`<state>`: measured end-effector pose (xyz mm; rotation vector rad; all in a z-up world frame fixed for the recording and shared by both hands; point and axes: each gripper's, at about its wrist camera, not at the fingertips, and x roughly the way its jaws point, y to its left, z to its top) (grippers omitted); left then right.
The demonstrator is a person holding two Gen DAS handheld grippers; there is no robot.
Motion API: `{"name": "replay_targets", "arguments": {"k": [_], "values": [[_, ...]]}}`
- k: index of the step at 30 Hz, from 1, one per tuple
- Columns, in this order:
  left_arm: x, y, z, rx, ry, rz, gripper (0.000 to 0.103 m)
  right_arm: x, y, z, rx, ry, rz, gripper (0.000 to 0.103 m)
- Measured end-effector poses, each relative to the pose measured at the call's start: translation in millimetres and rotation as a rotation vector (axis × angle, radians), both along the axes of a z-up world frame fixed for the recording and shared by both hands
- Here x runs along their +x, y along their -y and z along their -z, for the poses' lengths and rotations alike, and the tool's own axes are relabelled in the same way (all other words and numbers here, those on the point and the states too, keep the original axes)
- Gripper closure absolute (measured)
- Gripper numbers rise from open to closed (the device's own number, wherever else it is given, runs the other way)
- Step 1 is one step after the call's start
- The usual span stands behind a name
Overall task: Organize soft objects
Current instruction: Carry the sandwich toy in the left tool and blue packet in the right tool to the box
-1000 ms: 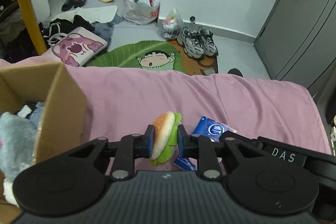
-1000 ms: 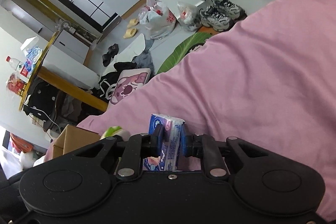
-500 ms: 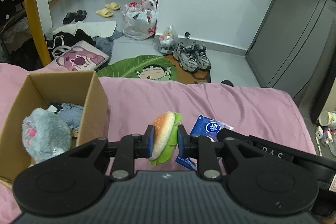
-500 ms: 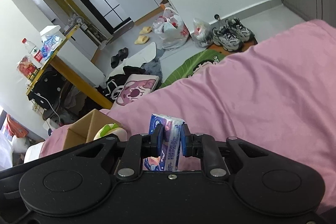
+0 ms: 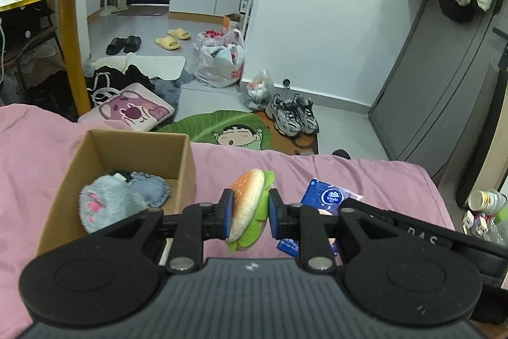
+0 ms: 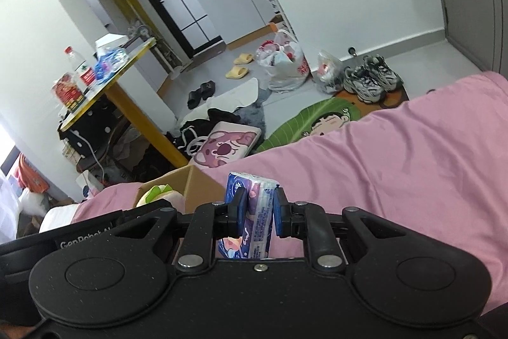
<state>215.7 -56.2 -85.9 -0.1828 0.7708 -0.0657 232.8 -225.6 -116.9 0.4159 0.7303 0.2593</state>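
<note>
My left gripper (image 5: 249, 216) is shut on a plush hamburger toy (image 5: 247, 205) and holds it above the pink bed (image 5: 365, 177), just right of an open cardboard box (image 5: 187, 167). The box holds a grey plush (image 5: 104, 204) and a blue fuzzy item (image 5: 149, 183). My right gripper (image 6: 257, 212) is shut on a blue tissue pack (image 6: 250, 212); the pack also shows in the left wrist view (image 5: 324, 196). In the right wrist view the hamburger (image 6: 158, 194) and the box's corner (image 6: 197, 183) sit to the left.
Beyond the bed's far edge lie a green cartoon mat (image 5: 235, 129), sneakers (image 5: 292, 115), a pink bear cushion (image 5: 133, 111), plastic bags (image 5: 222, 59) and clothes. A yellow-legged table (image 5: 70, 30) stands at the left. A grey wardrobe (image 5: 444, 78) is at the right.
Both grippers have risen with their loads still held. The left view now looks down into the box, showing its contents and more of the room.
</note>
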Motion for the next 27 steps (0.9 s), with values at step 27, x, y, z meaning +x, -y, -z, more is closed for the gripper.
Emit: {"name": "replay_targets", "arguments": {"k": [27], "values": [[-43, -91, -35, -0.053, 0.081, -0.155, 0.081, -36, -51, -37, -0.075, 0.083, -0.048, 0.085]]}}
